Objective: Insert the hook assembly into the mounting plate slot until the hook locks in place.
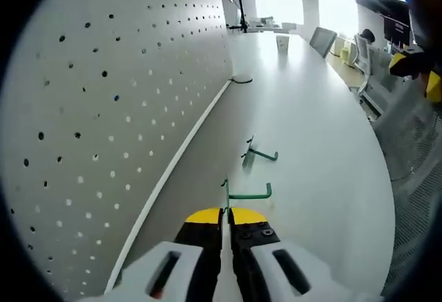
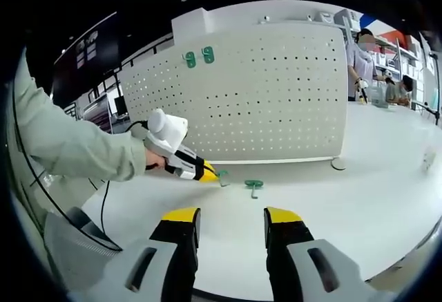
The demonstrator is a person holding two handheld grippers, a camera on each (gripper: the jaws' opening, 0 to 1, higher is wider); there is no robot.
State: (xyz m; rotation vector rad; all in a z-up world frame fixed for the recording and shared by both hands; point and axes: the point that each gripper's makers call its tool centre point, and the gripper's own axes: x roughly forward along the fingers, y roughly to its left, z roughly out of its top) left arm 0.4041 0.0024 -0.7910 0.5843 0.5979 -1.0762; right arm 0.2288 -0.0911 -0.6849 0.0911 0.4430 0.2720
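Left gripper (image 1: 226,213) pinching green wire hook (image 1: 246,193), white pegboard (image 1: 117,108) alongside (left nearer); right gripper (image 2: 231,227) spread, empty.

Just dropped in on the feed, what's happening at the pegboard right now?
A person is working at a white table in front of a white pegboard. The left gripper is shut on a green hook down at the tabletop. A second green hook lies loose on the table beyond it. The right gripper hangs open and empty above the table. Two green pieces already sit high on the board.
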